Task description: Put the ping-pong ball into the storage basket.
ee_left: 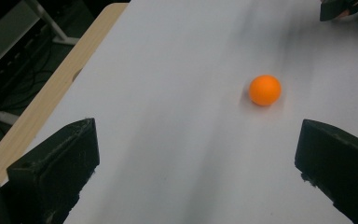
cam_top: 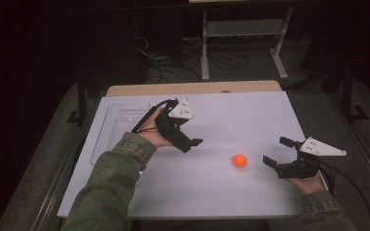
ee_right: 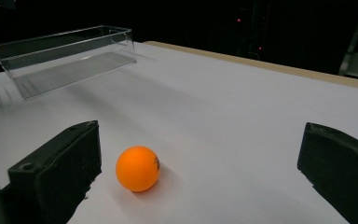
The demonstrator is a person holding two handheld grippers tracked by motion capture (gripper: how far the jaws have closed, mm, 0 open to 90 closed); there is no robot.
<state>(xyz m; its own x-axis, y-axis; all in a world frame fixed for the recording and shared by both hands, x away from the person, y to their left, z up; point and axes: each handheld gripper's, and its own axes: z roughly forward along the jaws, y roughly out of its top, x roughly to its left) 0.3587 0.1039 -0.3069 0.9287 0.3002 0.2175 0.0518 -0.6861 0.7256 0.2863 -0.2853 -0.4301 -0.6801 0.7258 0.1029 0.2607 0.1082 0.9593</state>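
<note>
Right gripper (cam_top: 275, 151): fingers spread wide, holding nothing, I am closing in | orange ball (cam_top: 240, 160): resting free on the white counter (cam_top: 221, 192), just off my right fingers toward the left, nearer them | left gripper (cam_top: 192, 143): fingers wide, empty, lying farther off | clear tray (ee_right: 65, 56): sitting at the far left.

High view overhead; gripper views low, sharing ball (cam_top: 240, 160).

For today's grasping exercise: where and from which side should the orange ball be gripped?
Grip the orange ball across its widest middle, probably from the right gripper side. It is round, lies free on the white table, and that gripper is nearest, its jaws spread wide.
</note>
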